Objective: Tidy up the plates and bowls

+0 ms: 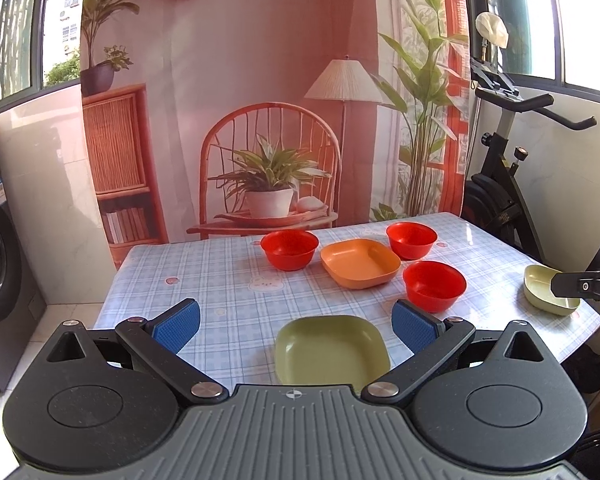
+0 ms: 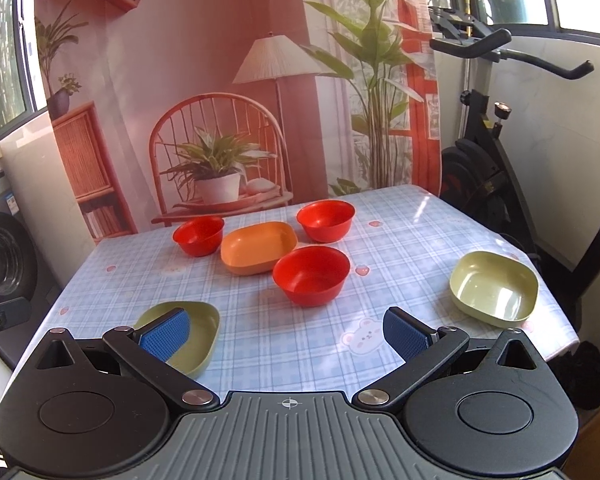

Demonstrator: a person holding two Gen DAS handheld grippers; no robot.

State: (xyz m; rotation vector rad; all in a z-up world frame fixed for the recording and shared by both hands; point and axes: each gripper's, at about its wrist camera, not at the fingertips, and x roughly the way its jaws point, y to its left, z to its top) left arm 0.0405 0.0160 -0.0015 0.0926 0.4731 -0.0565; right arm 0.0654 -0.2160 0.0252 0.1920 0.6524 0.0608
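Left gripper (image 1: 296, 326) agape over near green plate (image 1: 332, 350); right gripper (image 2: 286, 330) agape, empty. Nothing stacked yet. Next: probably pinch plate rim, stack with far green plate (image 2: 494, 288).

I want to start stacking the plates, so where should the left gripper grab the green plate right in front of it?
Take the near green plate by its raised near rim, coming in low from the front. It sits flat and upright, centred before the open left gripper, so one finger can slip inside the wall, probably.
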